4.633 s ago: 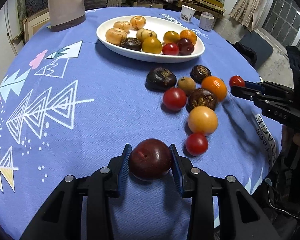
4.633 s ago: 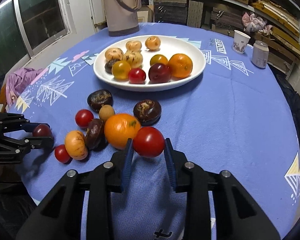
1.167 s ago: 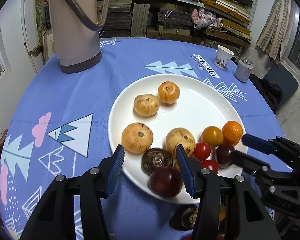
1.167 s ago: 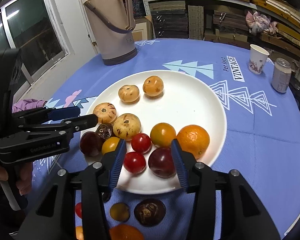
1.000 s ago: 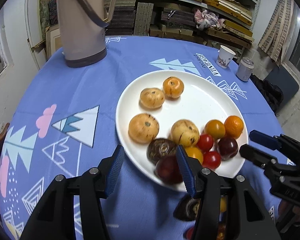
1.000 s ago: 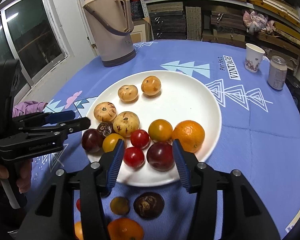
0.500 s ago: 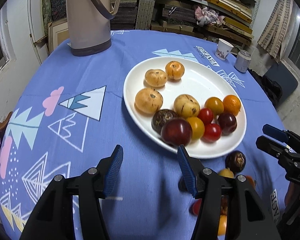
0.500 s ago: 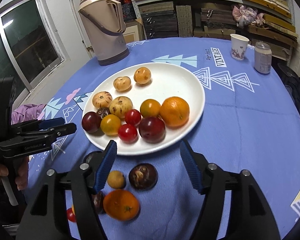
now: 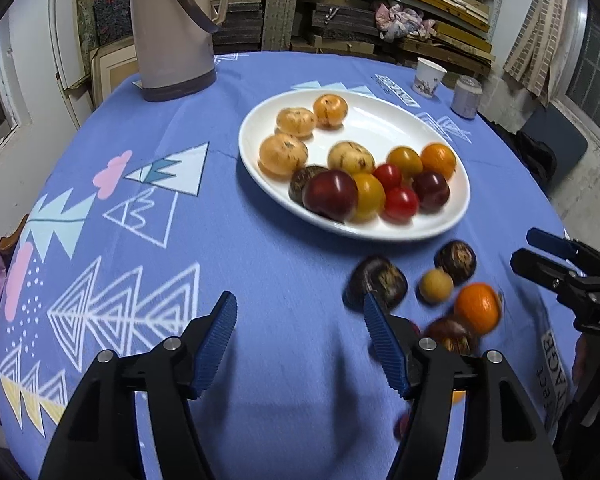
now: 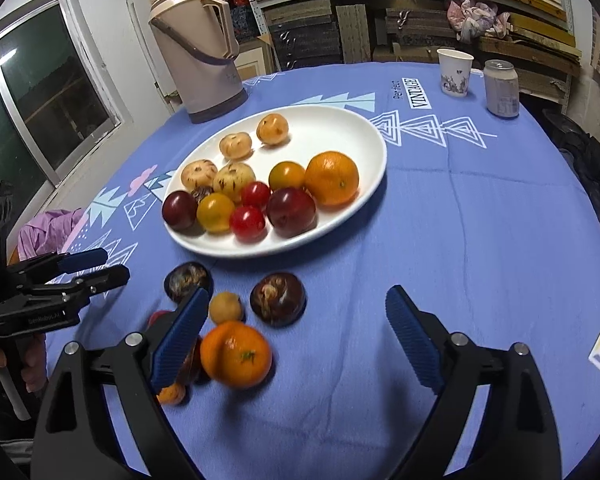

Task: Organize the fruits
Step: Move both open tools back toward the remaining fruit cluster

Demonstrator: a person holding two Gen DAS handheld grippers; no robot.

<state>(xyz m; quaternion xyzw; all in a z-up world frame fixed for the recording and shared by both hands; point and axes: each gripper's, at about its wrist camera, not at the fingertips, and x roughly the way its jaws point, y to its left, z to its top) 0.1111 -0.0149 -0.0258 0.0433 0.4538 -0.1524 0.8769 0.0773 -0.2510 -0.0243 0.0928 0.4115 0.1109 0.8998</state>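
Note:
A white plate point(image 9: 380, 120) point(image 10: 340, 128) on the blue tablecloth holds several fruits, among them a dark red plum point(image 9: 331, 195) point(image 10: 179, 209) at its near rim and a small red tomato point(image 10: 248, 223). Loose fruits lie on the cloth in front of the plate: an orange point(image 9: 477, 307) point(image 10: 235, 354), two dark brown fruits point(image 9: 377, 278) point(image 10: 278, 298) and a small tan one point(image 10: 225, 307). My left gripper point(image 9: 300, 336) is open and empty over the cloth, left of the loose fruits. My right gripper point(image 10: 296, 336) is open and empty above the loose fruits.
A beige thermos jug point(image 9: 172, 28) point(image 10: 198, 44) stands at the back left. A paper cup point(image 10: 454, 72) and a can point(image 10: 501, 88) stand at the back right. A pink cloth point(image 10: 50, 228) lies past the table's left edge.
Both grippers released their fruits on the plate, opened wider and drew back toward me. The plum and tomato now rest on the plate.

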